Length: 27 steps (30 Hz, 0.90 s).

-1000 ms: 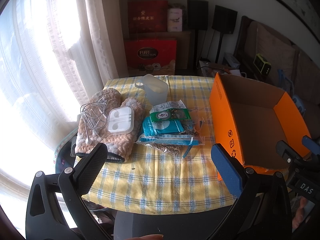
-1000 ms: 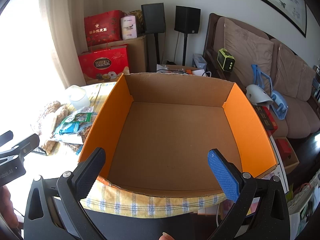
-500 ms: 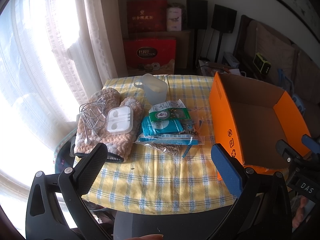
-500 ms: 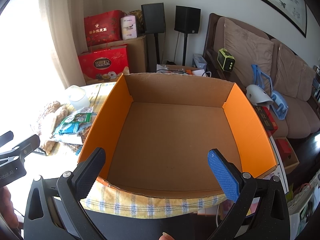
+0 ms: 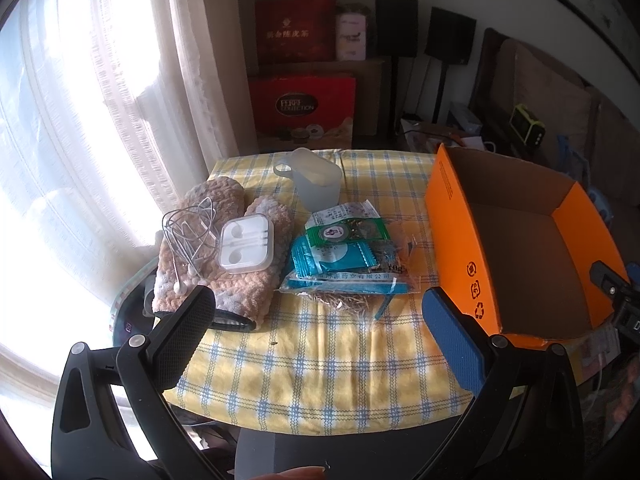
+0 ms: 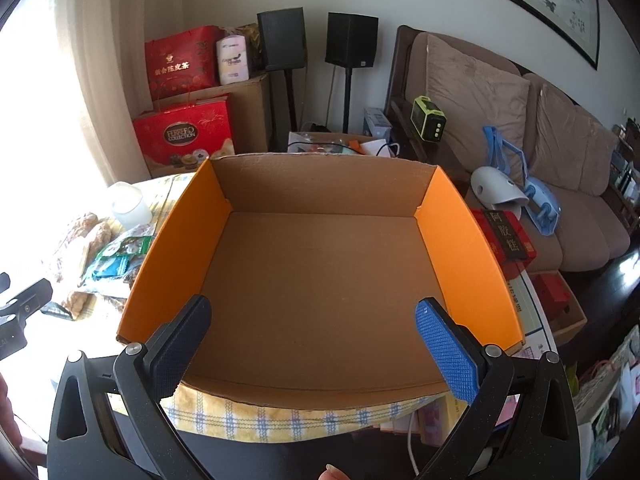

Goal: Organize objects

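Earphones (image 5: 186, 236) and their case (image 5: 246, 249) are lying on slippers (image 5: 224, 256) at the tablecloth's (image 5: 320, 360) left. Packets (image 5: 344, 258) are sitting between slippers and box (image 5: 452, 232), a jug (image 5: 316, 179) standing behind.

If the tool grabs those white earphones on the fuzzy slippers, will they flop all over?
Probably yes. The white earphones lie in loose, tangled loops, so the cord looks floppy and would likely dangle. They seem thin and light. A loop might snag the white case beside them on the fuzzy slippers.

The left tongs (image 5: 316, 328) have crept a little closer to the packets (image 5: 344, 256). The right tongs (image 6: 312, 340) have barely moved.
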Each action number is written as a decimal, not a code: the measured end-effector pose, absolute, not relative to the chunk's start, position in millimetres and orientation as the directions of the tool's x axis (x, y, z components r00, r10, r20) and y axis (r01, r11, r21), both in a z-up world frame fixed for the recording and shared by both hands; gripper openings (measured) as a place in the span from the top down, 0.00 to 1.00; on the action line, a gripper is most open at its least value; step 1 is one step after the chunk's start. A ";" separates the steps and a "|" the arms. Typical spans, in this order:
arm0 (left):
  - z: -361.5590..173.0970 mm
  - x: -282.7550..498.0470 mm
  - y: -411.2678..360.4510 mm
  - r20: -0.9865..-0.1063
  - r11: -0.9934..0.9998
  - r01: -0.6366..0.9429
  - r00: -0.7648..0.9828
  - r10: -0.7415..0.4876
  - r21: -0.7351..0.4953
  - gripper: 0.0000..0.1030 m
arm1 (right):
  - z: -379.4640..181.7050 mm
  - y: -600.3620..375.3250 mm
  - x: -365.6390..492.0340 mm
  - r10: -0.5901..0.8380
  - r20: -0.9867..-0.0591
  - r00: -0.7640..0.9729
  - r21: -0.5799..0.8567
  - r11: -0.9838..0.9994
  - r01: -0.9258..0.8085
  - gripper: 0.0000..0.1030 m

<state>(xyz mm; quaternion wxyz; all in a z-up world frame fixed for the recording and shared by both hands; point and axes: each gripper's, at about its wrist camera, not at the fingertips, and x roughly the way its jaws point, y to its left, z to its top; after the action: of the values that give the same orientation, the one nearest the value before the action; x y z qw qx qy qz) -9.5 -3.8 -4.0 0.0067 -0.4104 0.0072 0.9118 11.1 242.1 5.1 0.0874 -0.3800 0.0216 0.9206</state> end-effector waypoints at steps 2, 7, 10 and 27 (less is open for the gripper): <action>-3.9 -10.9 -6.2 -0.747 -1.000 -0.020 -0.665 0.009 0.006 0.00 | 5.6 253.3 11.3 0.164 -0.704 -0.691 -0.035 -0.980 -0.196 0.00; -2.4 -20.8 -19.0 -0.742 -1.000 -0.020 -0.669 0.028 -0.019 0.00 | 8.3 281.1 9.8 0.183 -0.707 -0.683 -0.038 -0.974 -0.222 0.00; -0.8 -28.1 -27.4 -0.738 -1.000 -0.004 -0.675 0.017 -0.020 0.00 | 11.0 300.0 8.1 0.180 -0.708 -0.683 -0.020 -0.972 -0.235 0.00; -16.5 -70.9 -66.1 -0.757 -0.999 0.029 -0.652 -0.041 0.030 0.05 | -3.1 386.9 -9.9 0.247 -0.762 -0.598 -0.036 -0.939 -0.341 0.02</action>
<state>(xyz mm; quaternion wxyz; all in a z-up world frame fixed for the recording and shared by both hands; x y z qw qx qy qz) -70.9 -66.1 -16.5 -0.0193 -0.4164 0.0075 0.9089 -9.9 386.9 -3.1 0.1648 -0.4168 0.0567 0.8922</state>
